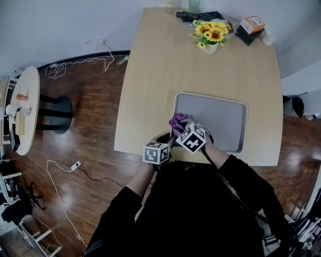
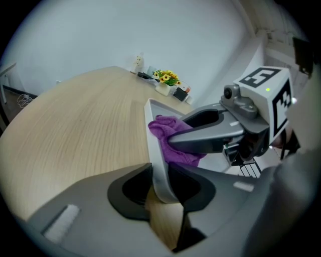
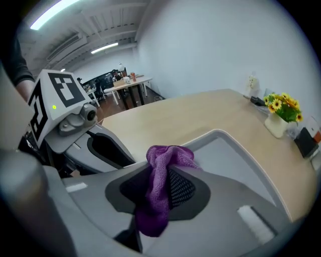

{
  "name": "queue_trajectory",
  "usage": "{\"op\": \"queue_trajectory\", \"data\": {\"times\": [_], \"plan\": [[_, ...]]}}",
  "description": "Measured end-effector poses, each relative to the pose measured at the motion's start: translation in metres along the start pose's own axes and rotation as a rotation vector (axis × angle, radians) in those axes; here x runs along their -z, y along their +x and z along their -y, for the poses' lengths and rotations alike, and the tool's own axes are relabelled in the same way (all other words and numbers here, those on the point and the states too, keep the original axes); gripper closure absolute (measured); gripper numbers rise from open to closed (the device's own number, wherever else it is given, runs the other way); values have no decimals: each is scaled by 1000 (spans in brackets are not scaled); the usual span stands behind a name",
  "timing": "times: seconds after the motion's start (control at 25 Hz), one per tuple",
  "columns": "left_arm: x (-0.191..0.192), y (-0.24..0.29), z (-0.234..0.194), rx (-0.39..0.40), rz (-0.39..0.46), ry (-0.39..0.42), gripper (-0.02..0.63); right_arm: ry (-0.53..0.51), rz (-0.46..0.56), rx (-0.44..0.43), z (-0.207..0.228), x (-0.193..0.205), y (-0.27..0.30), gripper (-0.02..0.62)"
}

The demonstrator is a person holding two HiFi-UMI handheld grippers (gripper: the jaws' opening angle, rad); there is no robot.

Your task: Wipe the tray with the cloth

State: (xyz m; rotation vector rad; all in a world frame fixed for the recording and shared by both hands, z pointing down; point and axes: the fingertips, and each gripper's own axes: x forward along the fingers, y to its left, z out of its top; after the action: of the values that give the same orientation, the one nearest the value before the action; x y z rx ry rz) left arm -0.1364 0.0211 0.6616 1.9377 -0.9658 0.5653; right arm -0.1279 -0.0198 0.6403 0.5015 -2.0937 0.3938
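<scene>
A grey tray (image 1: 220, 118) lies on the wooden table, near its front edge. My left gripper (image 2: 159, 183) is shut on the tray's rim (image 2: 155, 150) at the near left corner. My right gripper (image 3: 160, 188) is shut on a purple cloth (image 3: 161, 185), which bunches up between its jaws and hangs down behind them. In the head view the purple cloth (image 1: 179, 121) sits over the tray's near left corner, just ahead of the right gripper (image 1: 181, 129), and the left gripper (image 1: 168, 142) is beside it. The left gripper view shows the purple cloth (image 2: 173, 135) inside the tray rim.
A vase of sunflowers (image 1: 211, 34), a dark flat object (image 1: 198, 15) and an orange-topped box (image 1: 250, 27) stand at the table's far end. A round side table (image 1: 22, 108) stands at the left on the wooden floor, with cables (image 1: 60, 175) lying there.
</scene>
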Motion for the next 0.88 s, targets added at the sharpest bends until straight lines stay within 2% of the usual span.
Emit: {"op": "queue_trajectory", "data": {"times": [0.2, 0.4, 0.68, 0.88], "plan": [[0, 1, -3, -12, 3, -12, 515, 21, 12, 1, 6, 21, -12, 505], [-1, 0, -4, -38, 16, -26, 515, 86, 10, 12, 24, 60, -40, 505], [1, 0, -5, -99, 43, -53, 515, 182, 12, 65, 61, 140, -92, 505], [2, -2, -4, -147, 50, -65, 515, 303, 1, 123, 93, 205, -134, 505]]}}
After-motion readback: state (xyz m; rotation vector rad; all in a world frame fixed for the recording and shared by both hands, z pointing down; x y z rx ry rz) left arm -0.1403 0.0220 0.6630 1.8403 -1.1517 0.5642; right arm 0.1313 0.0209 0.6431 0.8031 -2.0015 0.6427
